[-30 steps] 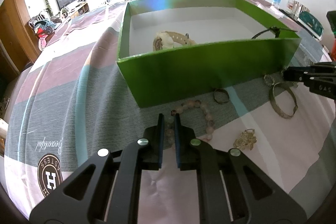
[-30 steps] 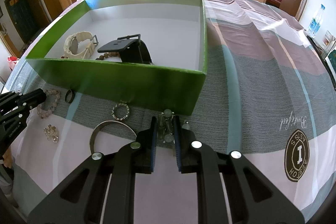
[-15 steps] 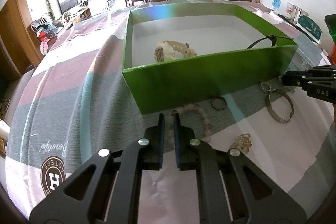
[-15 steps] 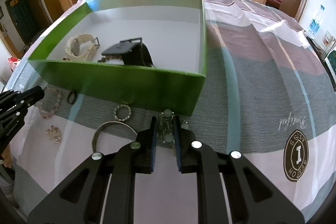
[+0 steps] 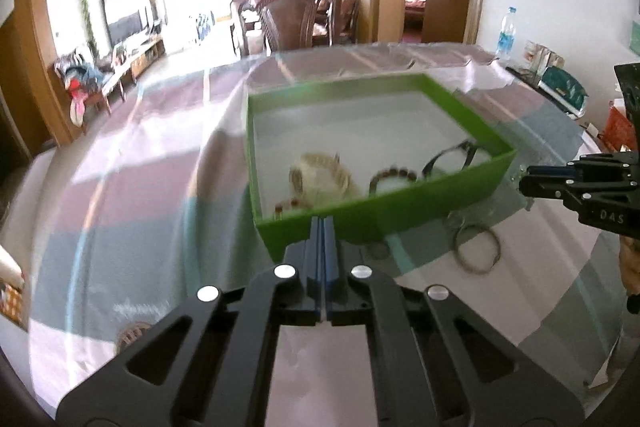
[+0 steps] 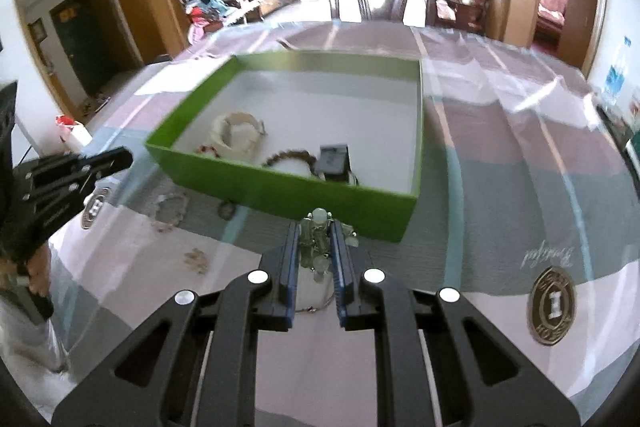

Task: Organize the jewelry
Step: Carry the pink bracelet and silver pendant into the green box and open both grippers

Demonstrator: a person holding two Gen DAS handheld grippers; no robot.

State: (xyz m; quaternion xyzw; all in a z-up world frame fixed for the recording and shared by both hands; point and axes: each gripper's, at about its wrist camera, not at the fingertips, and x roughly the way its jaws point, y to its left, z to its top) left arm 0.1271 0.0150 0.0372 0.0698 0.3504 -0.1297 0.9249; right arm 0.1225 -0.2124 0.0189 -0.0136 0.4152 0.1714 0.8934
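My left gripper (image 5: 322, 221) is shut, and I see nothing between its fingers. It hangs above the near wall of the green box (image 5: 380, 211). My right gripper (image 6: 316, 227) is shut on a green-bead and silver ornament (image 6: 318, 243), held clear of the cloth in front of the green box (image 6: 280, 187); a thin chain hangs from it. Inside the box lie a cream watch (image 6: 236, 135), a brown bead bracelet (image 6: 288, 159) and a black watch (image 6: 334, 163). On the cloth lie a pink bead bracelet (image 6: 172, 211), a small ring (image 6: 227, 209), a gold brooch (image 6: 196, 259) and a silver bangle (image 5: 478, 247).
A striped tablecloth (image 6: 500, 167) covers the table. A dark wooden chair (image 5: 288, 15) stands beyond the far edge. A water bottle (image 5: 505, 31) and books (image 5: 560, 87) sit at the right. A person's hand (image 6: 36, 267) holds the left gripper's handle.
Both grippers have risen, so the box's inside shows more. The left jaws closed their small gap fully. The right gripper carried the green-bead ornament up off the cloth.
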